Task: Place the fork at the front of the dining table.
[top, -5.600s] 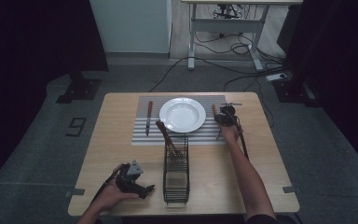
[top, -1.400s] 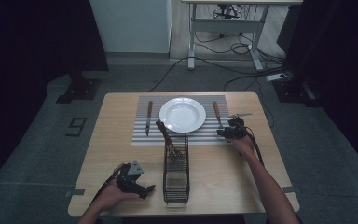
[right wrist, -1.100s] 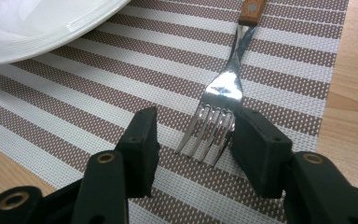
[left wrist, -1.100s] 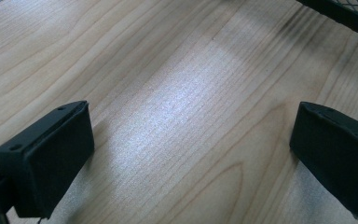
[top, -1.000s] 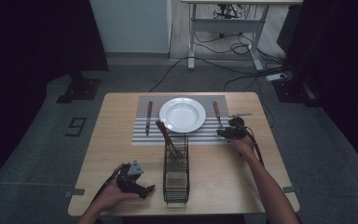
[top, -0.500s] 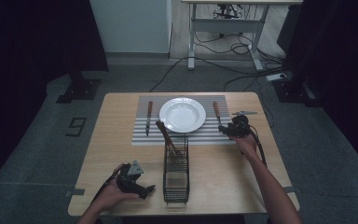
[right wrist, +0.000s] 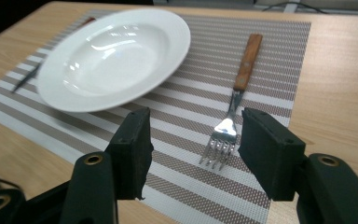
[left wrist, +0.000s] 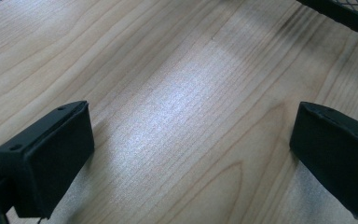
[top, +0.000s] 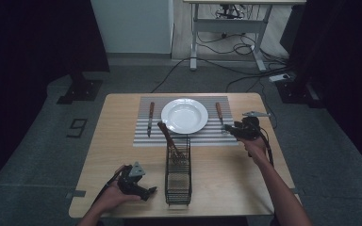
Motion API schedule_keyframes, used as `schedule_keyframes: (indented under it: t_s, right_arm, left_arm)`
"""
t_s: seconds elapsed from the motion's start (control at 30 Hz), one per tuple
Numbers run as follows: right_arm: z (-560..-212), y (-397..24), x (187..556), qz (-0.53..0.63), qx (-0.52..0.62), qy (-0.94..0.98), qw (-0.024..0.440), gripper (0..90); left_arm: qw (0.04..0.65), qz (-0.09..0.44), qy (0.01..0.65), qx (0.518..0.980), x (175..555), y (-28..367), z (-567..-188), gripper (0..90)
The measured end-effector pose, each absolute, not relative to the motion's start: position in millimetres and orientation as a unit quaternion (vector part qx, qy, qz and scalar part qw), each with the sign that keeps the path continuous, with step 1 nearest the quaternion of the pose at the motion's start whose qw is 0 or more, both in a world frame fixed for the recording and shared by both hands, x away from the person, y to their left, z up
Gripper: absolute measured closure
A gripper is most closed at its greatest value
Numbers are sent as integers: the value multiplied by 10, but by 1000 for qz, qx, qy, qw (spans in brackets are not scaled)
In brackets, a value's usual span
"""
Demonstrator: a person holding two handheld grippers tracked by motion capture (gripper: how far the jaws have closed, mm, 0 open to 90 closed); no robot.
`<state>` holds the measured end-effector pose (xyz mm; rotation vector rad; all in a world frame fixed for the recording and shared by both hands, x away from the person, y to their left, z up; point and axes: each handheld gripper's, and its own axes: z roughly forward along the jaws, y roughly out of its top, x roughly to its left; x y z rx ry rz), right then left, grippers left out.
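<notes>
A: From the high view, where does the work stand?

B: The fork [top: 220, 114] lies flat on the striped placemat [top: 143, 136], at three o'clock of the white plate [top: 184, 115], handle toward twelve. The right gripper [top: 229, 132] hovers just at its tine end, at about five o'clock of the plate. The left gripper [top: 151, 190] sits low at the table's seven o'clock, beside the wire caddy [top: 178, 176], where another utensil [top: 168, 139] leans.

A: And the left gripper view?

B: Jaws spread wide over bare table [left wrist: 177, 93]; nothing between them.

A: The right gripper view?

B: Its jaws have just been opening and stand apart, empty. The fork [right wrist: 237, 98] lies beyond them, tines nearest, wooden handle pointing to twelve.

A: How will it handle?

B: Light and stiff, I'd judge. The metal neck looks slick and thin, and it lies flat against the mat, so little to get under. The wooden handle is thicker and less slippery; I'd pinch across its sides near the middle.
</notes>
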<state>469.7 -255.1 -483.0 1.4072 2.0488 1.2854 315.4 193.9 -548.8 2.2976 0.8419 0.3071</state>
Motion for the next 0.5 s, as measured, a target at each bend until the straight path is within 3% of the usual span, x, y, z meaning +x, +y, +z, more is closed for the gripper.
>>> schedule_keyframes:
  t_s: [0.5]
  right_arm:
    - [-4611,-2480,4228,476,446,741,161,423]
  left_arm:
    - [331,117,322,879,3155,1939,-5487,0]
